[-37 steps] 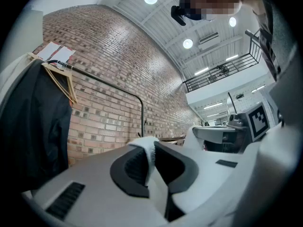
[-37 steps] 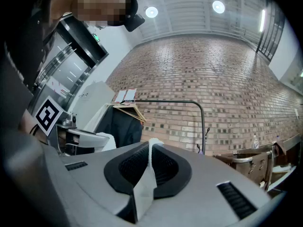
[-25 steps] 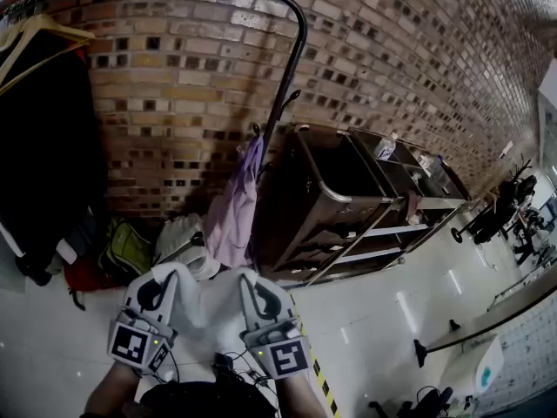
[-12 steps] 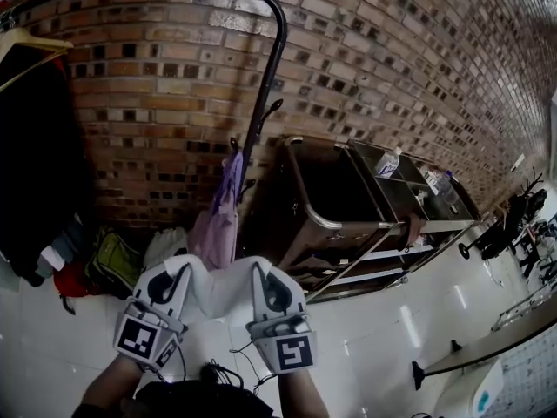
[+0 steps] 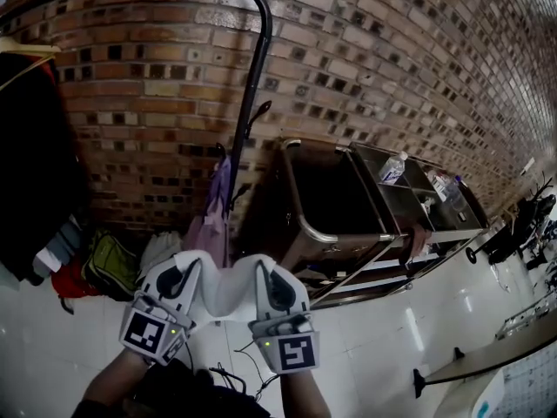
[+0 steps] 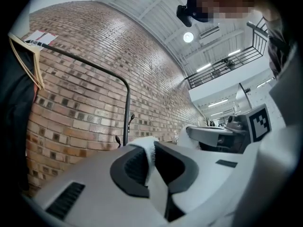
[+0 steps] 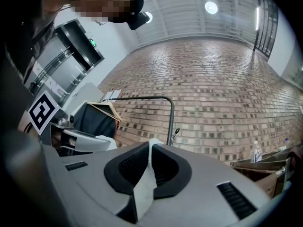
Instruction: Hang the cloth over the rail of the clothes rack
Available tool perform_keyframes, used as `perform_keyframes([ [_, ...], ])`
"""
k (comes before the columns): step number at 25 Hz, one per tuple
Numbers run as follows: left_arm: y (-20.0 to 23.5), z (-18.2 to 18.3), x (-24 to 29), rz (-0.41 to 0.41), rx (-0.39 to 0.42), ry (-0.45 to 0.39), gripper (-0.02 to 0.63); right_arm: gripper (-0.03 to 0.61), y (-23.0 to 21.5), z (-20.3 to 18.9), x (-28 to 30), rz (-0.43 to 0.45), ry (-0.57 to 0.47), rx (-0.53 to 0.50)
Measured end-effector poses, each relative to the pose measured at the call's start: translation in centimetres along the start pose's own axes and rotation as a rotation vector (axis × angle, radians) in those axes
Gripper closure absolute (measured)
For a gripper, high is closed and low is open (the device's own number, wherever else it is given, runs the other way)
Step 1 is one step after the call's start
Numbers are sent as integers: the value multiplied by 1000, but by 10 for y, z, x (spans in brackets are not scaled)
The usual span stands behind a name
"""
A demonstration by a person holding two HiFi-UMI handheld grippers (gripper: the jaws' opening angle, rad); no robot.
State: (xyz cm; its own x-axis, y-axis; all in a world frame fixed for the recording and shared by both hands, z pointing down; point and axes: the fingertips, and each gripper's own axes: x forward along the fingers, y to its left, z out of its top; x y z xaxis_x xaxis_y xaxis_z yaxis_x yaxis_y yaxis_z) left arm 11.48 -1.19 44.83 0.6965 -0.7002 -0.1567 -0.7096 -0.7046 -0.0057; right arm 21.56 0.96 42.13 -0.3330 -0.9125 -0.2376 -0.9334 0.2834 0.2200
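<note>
A white cloth [image 5: 226, 287] stretches between my two grippers, low in the head view. The left gripper [image 5: 186, 266] is shut on its left edge, and the cloth [image 6: 147, 148] shows pinched between the dark pads. My right gripper [image 5: 265, 268] is shut on the other edge, where a strip of cloth [image 7: 142, 186] runs down between its pads. The black rail [image 5: 264, 16] of the clothes rack arches above and ahead of both grippers, and its post [image 5: 244, 120] drops towards the floor. The same rail [image 7: 142, 98] crosses the brick wall in the right gripper view.
A dark garment [image 5: 35, 155] on a wooden hanger fills the rail's left part. A purple cloth [image 5: 213, 220] hangs beside the post. Bags [image 5: 113, 264] lie on the floor below. A metal cart [image 5: 344, 207] with bottles [image 5: 393, 168] stands to the right, against the brick wall [image 5: 392, 59].
Both grippers kept their hold on the cloth and rose slightly in the view. The rack's post has drifted left in the picture.
</note>
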Motion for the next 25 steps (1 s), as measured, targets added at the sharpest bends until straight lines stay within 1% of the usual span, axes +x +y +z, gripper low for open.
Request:
perform_keyframes([
  [3,5,-2,18,-34,-23,11,572,560,-12,-5,13,-25,8,3],
  [5,11,-2,33,-57,-27,3,572,560,-21,-5,23,-43,15,-1],
  [8,22,9,54,-80,-25,-25,572,560,-30,1,40,-59,16,-21],
  [10,28,16,66,-97,-28,-29,572,560,-36,6,50,-69,18,-42],
  [14,31,28,89,-177,-54,-22,572,560,-54,18,67,-124,22,-79],
  [16,31,36,102,-213,-17,-35,572,560,-65,26,74,-153,10,-95],
  [18,32,42,114,-224,46,-38,572,560,-74,31,83,-175,-1,-103],
  [19,33,44,119,-228,58,-43,572,560,-76,32,88,-183,-1,-104],
  [23,39,51,137,-262,6,-57,572,560,-81,35,104,-207,4,-120],
  [25,42,58,148,-277,8,-63,572,560,-87,38,113,-205,-2,-133],
])
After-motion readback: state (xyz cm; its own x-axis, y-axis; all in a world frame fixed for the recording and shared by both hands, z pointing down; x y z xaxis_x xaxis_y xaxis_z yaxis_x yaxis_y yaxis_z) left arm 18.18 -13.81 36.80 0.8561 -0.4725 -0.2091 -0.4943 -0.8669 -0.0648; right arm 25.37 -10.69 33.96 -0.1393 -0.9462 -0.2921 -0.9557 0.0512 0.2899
